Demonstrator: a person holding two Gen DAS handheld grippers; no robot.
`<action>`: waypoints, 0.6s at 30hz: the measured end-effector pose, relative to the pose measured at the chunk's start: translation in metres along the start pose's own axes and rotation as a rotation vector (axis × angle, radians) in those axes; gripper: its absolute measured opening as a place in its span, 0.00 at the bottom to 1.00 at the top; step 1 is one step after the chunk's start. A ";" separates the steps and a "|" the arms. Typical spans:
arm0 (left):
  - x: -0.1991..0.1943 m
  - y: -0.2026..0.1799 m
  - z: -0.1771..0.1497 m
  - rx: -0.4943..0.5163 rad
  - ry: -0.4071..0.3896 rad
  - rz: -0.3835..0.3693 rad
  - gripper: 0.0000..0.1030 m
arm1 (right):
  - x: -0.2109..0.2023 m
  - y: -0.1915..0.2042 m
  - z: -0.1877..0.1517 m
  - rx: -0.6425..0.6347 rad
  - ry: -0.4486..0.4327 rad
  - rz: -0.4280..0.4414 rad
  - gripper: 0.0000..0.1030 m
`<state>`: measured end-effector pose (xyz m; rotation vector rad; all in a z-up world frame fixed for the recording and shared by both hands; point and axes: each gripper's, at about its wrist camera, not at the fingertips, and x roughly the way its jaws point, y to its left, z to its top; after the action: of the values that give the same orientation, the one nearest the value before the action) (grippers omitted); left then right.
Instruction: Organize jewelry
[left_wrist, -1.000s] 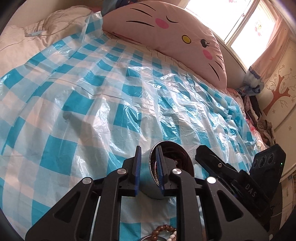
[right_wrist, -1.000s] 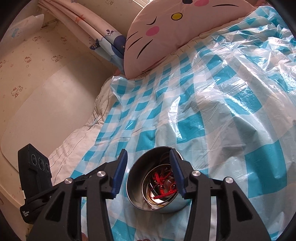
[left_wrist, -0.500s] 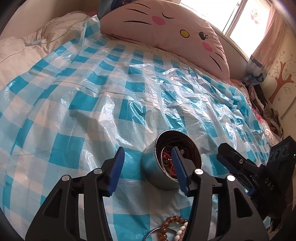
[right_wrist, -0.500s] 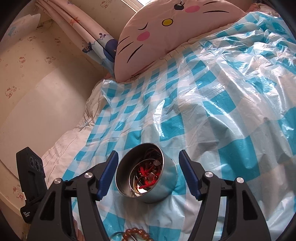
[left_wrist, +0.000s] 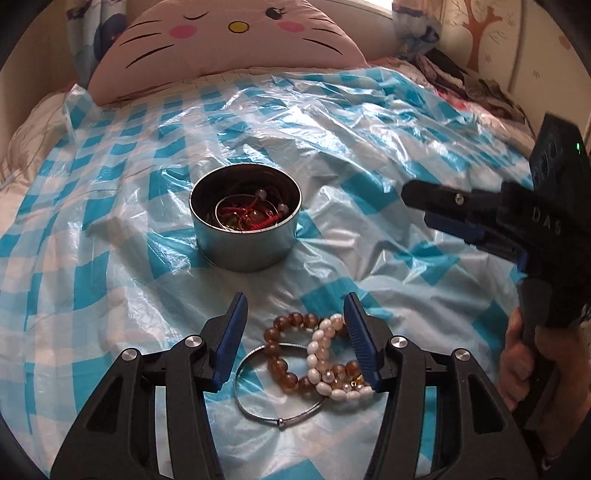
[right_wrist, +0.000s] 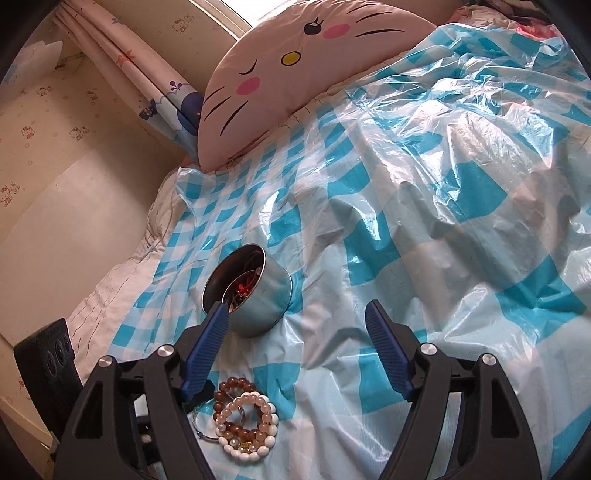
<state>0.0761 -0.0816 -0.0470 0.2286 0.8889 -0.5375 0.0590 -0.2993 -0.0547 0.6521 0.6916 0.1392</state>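
A heap of beaded bracelets (left_wrist: 317, 354) and a wire bangle (left_wrist: 280, 384) lies on the checked plastic sheet (left_wrist: 110, 258), just before a round tin (left_wrist: 245, 221) holding jewelry. The left gripper (left_wrist: 295, 332), half open and empty, straddles the heap; best to pinch one bracelet cleanly. The right gripper (right_wrist: 295, 347), its jaws just widened, holds nothing

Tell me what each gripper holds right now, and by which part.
Nothing is held. The left gripper has open jaws over the bracelets; the right gripper, jaws just opened wider, is empty beside the tin.
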 end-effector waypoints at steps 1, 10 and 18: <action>0.001 -0.005 -0.003 0.022 0.005 0.018 0.50 | -0.001 -0.001 0.000 0.004 -0.003 0.002 0.73; 0.017 -0.024 -0.014 0.133 0.075 0.053 0.24 | -0.002 -0.009 -0.001 0.049 -0.001 0.007 0.75; 0.004 -0.011 -0.008 0.030 0.050 -0.049 0.07 | -0.002 -0.013 -0.002 0.066 0.004 0.002 0.76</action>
<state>0.0664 -0.0893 -0.0551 0.2489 0.9373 -0.5929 0.0549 -0.3094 -0.0625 0.7160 0.7016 0.1197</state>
